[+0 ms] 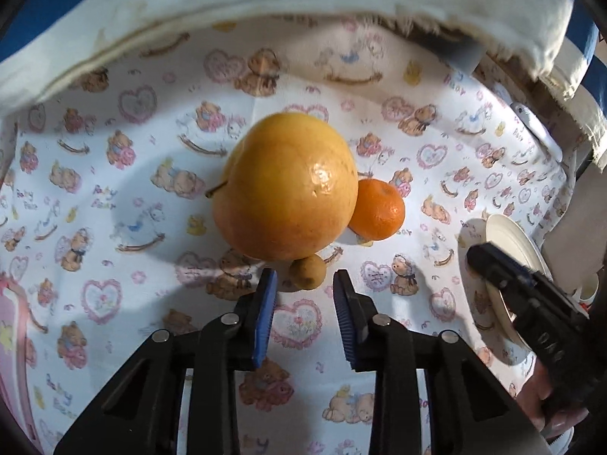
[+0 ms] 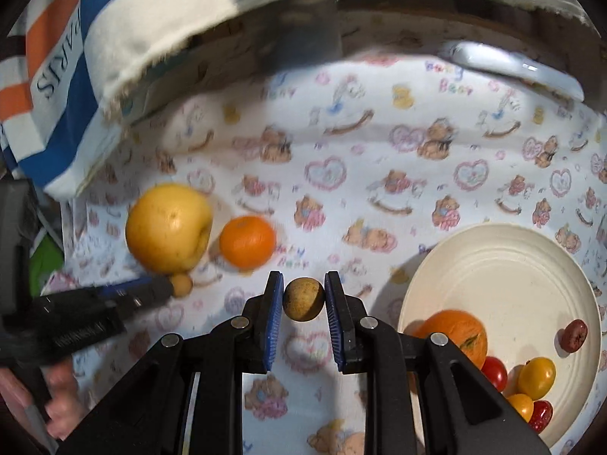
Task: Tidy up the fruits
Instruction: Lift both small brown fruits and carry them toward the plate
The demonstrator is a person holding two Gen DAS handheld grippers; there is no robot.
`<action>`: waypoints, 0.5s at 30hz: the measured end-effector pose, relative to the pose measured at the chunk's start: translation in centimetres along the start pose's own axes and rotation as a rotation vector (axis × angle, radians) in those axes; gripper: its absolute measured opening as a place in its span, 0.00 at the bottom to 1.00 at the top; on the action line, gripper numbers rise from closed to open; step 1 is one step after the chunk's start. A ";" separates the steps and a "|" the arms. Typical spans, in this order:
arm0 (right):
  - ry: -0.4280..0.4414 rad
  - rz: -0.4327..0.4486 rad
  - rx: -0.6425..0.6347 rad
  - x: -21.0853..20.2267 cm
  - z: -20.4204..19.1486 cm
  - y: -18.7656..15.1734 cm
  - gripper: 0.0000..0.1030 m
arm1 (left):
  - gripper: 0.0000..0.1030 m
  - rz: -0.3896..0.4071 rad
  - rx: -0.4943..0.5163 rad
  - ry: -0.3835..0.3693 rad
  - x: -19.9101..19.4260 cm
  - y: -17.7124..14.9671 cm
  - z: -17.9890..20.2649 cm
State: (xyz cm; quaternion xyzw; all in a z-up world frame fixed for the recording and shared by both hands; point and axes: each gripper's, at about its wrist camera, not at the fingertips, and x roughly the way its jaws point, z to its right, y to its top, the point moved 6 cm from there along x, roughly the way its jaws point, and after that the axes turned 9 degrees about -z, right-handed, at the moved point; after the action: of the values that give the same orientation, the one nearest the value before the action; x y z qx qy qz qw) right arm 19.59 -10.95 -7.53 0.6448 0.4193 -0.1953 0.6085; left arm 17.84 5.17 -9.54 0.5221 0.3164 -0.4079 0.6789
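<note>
The right gripper (image 2: 303,295) is closed on a small brown round fruit (image 2: 303,300), with a blue pad pressing on each side of it, and holds it up above the teddy bear cloth (image 2: 341,174). To its right sits a cream plate (image 2: 504,265) with an orange (image 2: 461,331), a dark red fruit (image 2: 574,335) and some little red and yellow tomatoes (image 2: 535,377) in it. The left gripper (image 1: 305,280) points down at another small yellowish fruit (image 1: 308,271) on the cloth. Its fingers are close together, and the little fruit sits just past the tips, so I cannot tell if the pads touch it. Right behind that fruit is a big yellow fruit (image 1: 284,185) with a stem, and a small orange mandarin (image 1: 377,208) touches its side. A striped bag (image 2: 76,76) lies at the far edge of the cloth.
</note>
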 end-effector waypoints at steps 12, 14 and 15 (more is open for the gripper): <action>-0.076 0.006 -0.131 0.6 -1.5 -1.2 0.23 | 0.22 0.005 0.030 0.071 2.1 0.3 0.9; -0.075 0.010 -0.127 0.5 -1.4 -1.2 0.23 | 0.22 0.002 0.042 0.063 2.1 0.3 1.2; -0.075 0.010 -0.125 0.5 -1.3 -1.2 0.23 | 0.22 0.005 0.044 0.064 1.9 0.2 1.2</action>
State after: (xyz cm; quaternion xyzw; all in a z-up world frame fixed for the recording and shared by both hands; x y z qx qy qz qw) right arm 18.59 -9.66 -8.41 0.6000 0.4044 -0.1897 0.6637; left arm 18.94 3.56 -10.78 0.5506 0.3274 -0.3962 0.6578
